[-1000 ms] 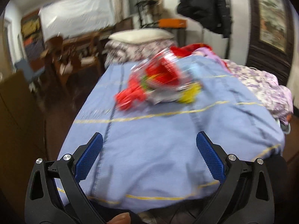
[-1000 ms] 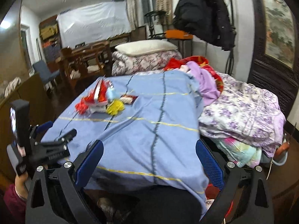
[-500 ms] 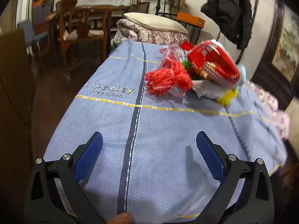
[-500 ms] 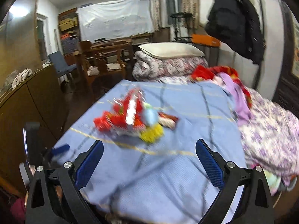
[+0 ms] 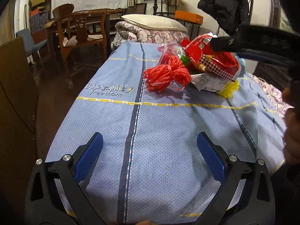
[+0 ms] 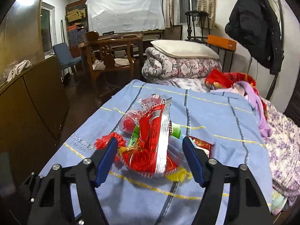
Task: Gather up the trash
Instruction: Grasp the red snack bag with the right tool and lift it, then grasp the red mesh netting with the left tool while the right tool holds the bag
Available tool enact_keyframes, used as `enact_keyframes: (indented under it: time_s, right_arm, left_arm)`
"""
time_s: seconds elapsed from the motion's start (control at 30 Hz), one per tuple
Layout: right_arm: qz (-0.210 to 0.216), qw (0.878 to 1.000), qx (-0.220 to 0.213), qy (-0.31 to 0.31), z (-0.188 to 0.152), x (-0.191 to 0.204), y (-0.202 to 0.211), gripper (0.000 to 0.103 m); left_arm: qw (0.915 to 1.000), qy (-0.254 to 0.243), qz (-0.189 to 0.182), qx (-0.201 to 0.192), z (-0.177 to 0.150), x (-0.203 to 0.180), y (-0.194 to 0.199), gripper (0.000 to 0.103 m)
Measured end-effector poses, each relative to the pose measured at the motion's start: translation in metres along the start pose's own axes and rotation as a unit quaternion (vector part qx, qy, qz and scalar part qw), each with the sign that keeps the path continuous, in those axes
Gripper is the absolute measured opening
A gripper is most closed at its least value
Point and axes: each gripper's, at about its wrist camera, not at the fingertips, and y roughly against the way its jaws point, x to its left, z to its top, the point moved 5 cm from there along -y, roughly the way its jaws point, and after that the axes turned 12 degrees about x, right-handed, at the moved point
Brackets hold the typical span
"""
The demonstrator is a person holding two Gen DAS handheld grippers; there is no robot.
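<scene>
"Eternity freedom" blanket (image 5: 150, 135): right gripper (image 6: 150, 150), half-closing, straddles a red wrapper (image 6: 153, 146); left gripper (image 5: 150, 153) wide, empty.

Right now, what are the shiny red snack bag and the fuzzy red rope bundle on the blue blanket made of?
The shiny red snack bag looks like foil-lined plastic: a silvery, crinkled strip glints along its edge. The fuzzy red rope bundle seems to be twisted yarn or plastic cord, matte and stringy, inside clear film. The blue blanket looks like woven, dotted cloth.

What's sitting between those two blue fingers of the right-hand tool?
In the right wrist view, a red snack wrapper stands between the right gripper's blue pads, which have just been closing and do not yet press it.
</scene>
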Motion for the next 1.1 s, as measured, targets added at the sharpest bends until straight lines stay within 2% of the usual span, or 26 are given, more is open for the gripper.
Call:
enact_keyframes:
  time_s: [0.03, 0.07, 0.13, 0.17, 0.23, 0.27, 0.4, 0.57, 0.67, 0.77, 0.9, 1.1]
  right_arm:
    - [0.002, 1.0, 0.007, -0.002, 0.0, 0.001, -0.006, 0.062]
    - [0.002, 1.0, 0.009, -0.001, 0.0, 0.003, -0.01, 0.056]
    - [0.006, 1.0, 0.013, 0.006, -0.001, 0.006, -0.016, 0.038]
    - [0.0, 1.0, 0.01, 0.011, -0.002, 0.006, -0.015, 0.018]
    - [-0.006, 1.0, -0.01, 0.008, -0.005, 0.003, -0.003, 0.017]
    - [-0.001, 0.999, -0.035, -0.005, -0.009, -0.002, 0.017, 0.017]
    - [0.003, 0.996, -0.08, -0.041, -0.033, -0.028, 0.065, 0.018]
    - [-0.032, 0.994, -0.057, -0.083, -0.074, -0.068, 0.07, 0.018]
    - [-0.027, 0.992, -0.045, -0.112, -0.091, -0.089, 0.066, 0.018]
    - [-0.023, 0.988, -0.06, -0.14, -0.101, -0.106, 0.072, 0.018]
    - [-0.018, 0.981, -0.076, -0.177, -0.111, -0.128, 0.077, 0.018]
    - [0.0, 0.977, -0.049, -0.209, -0.128, -0.144, 0.05, 0.023]
  left_arm:
    - [1.0, 0.002, -0.002, 0.0, 0.0, 0.0, 0.001, 0.096]
    - [1.0, 0.002, -0.003, 0.0, 0.001, 0.001, 0.001, 0.096]
    - [1.0, 0.002, -0.003, 0.0, 0.001, 0.0, 0.0, 0.096]
    - [1.0, 0.003, -0.003, 0.0, 0.001, 0.001, 0.0, 0.096]
    - [1.0, 0.004, -0.002, 0.001, 0.002, 0.001, 0.0, 0.096]
    - [1.0, 0.005, -0.002, 0.001, 0.002, 0.001, 0.0, 0.096]
    - [1.0, 0.008, 0.002, 0.001, 0.002, 0.0, 0.0, 0.096]
    - [0.9996, 0.007, 0.025, 0.005, 0.003, -0.004, -0.004, 0.096]
    - [0.9991, 0.002, 0.041, 0.008, 0.002, -0.006, -0.006, 0.096]
    - [0.9984, -0.003, 0.056, 0.01, 0.002, -0.008, -0.009, 0.096]
    - [0.9982, 0.001, 0.058, 0.011, 0.002, -0.007, -0.009, 0.096]
    - [0.9986, 0.013, 0.049, 0.009, 0.004, -0.004, -0.007, 0.096]
